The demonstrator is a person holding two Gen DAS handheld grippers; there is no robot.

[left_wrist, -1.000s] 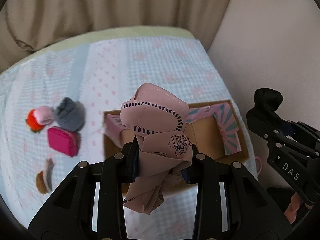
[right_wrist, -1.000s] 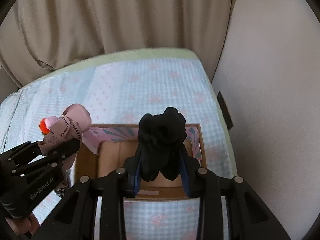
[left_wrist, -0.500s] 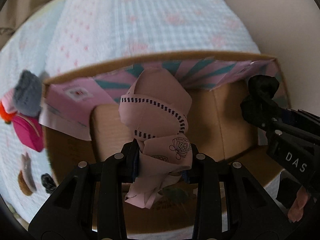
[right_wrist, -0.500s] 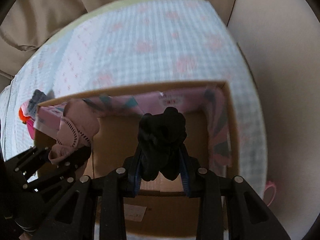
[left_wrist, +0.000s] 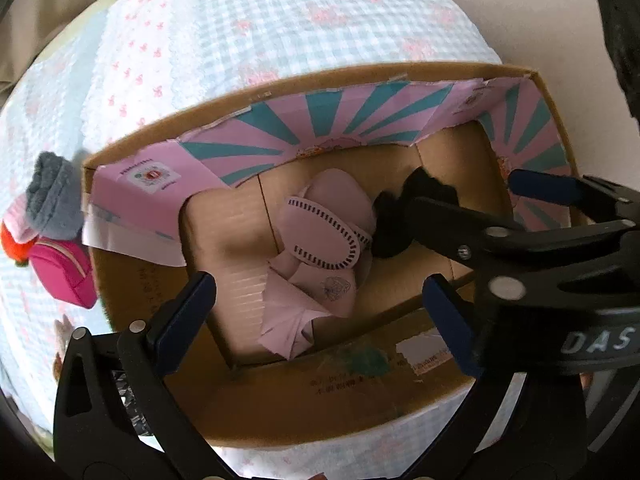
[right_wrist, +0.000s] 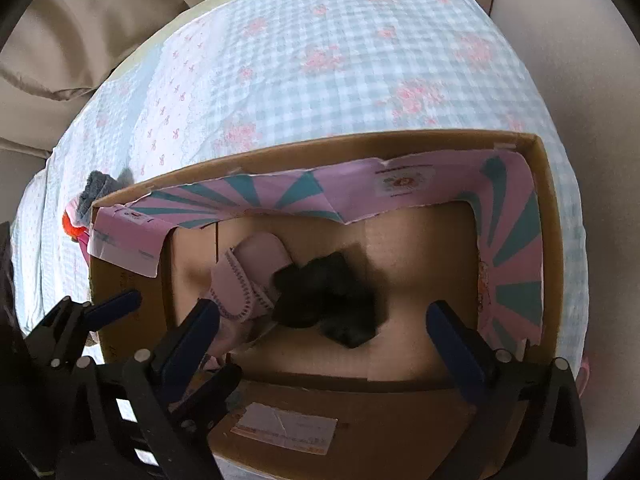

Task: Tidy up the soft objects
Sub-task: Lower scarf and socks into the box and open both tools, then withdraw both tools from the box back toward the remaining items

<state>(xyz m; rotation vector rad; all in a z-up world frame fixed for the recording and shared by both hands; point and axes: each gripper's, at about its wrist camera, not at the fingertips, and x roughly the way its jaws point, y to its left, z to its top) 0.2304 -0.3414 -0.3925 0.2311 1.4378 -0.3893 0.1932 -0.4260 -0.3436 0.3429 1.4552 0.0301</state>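
A pink cloth item with dark stitching (left_wrist: 320, 248) lies on the floor of the cardboard box (left_wrist: 320, 404), and shows in the right wrist view (right_wrist: 248, 280) too. A black soft item (right_wrist: 328, 304) lies beside it on its right, also seen in the left wrist view (left_wrist: 404, 216). My left gripper (left_wrist: 320, 308) is open and empty above the box. My right gripper (right_wrist: 324, 320) is open and empty above the box; its arm (left_wrist: 540, 240) crosses the left wrist view.
The box has pink and teal liner flaps (right_wrist: 280, 196) and sits on a checked blue bedspread (right_wrist: 340, 60). Left of the box lie a grey knit item (left_wrist: 52, 200), a magenta pouch (left_wrist: 64, 272) and an orange-red soft toy (left_wrist: 16, 244). A beige curtain (right_wrist: 80, 40) hangs behind.
Both grippers moved down over the box and opened. The pink cloth and the black item dropped from the fingers onto the box floor.
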